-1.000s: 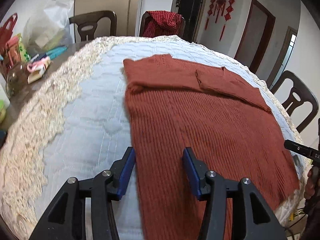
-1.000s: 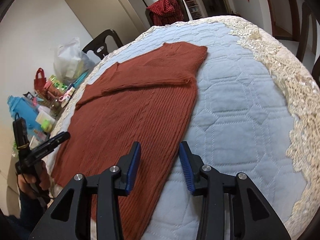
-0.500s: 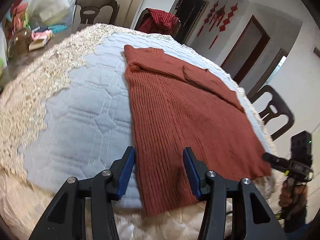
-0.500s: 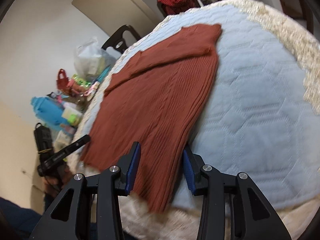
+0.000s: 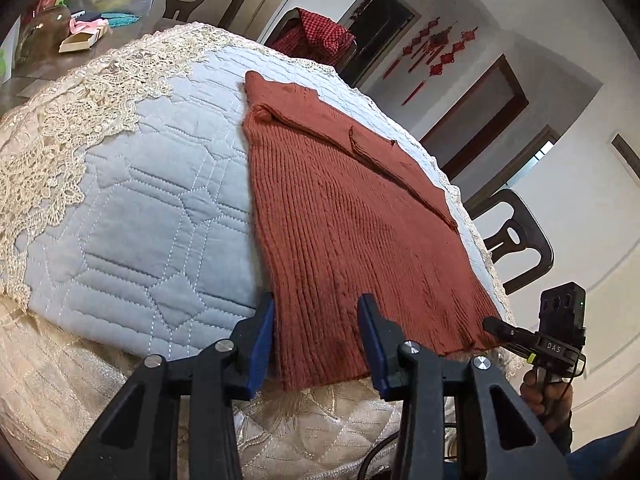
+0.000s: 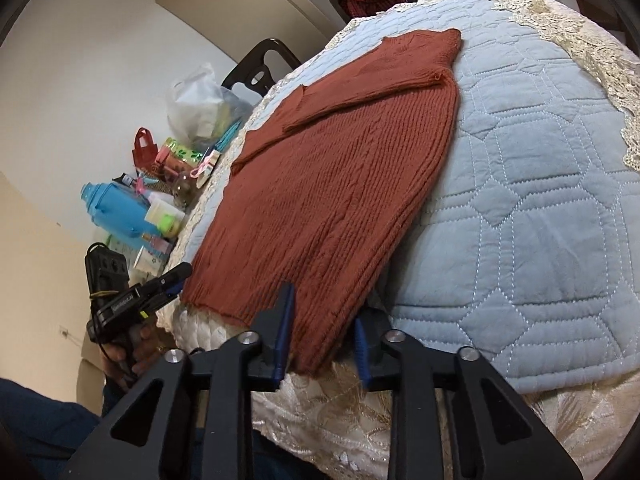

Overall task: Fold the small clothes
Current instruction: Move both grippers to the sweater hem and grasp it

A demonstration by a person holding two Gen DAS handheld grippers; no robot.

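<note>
Two grippers sit low at the near edge of the table, each framing a bottom corner of the sweater [image 5: 352, 216]: the left gripper [image 5: 316, 340] has its blue-padded jaws spread wide on either side of the hem's left corner, and the cloth passes between them, though whether either pad touches the knit I cannot tell; the right gripper [image 6: 322, 338] has its jaws parted as well, a little narrower, with the hem's right corner hanging between them over the table edge, not pinched. From the left wrist view the right gripper shows at the far right, its fingertips just beside the hem's other corner, held in a hand [image 5: 548, 396]; from the right wrist view the left gripper shows likewise at the left, by the opposite corner. Below the hem a cream brocade cloth [image 5: 304, 432] drapes down the table's side. The rust-red ribbed sweater lies flat on a pale blue quilted cover [image 5: 132, 216], hem nearest, sleeves folded across the upper body, collar farthest. Cream lace [image 5: 68, 120] borders the quilt. Beyond, on the left side of the table, stand a blue bottle [image 6: 116, 212], small packets and a plastic bag [image 6: 200, 100]. Farther off are dark chairs, one [image 5: 316, 36] draped with red checked cloth, and red knot ornaments [image 5: 440, 48] on the wall
</note>
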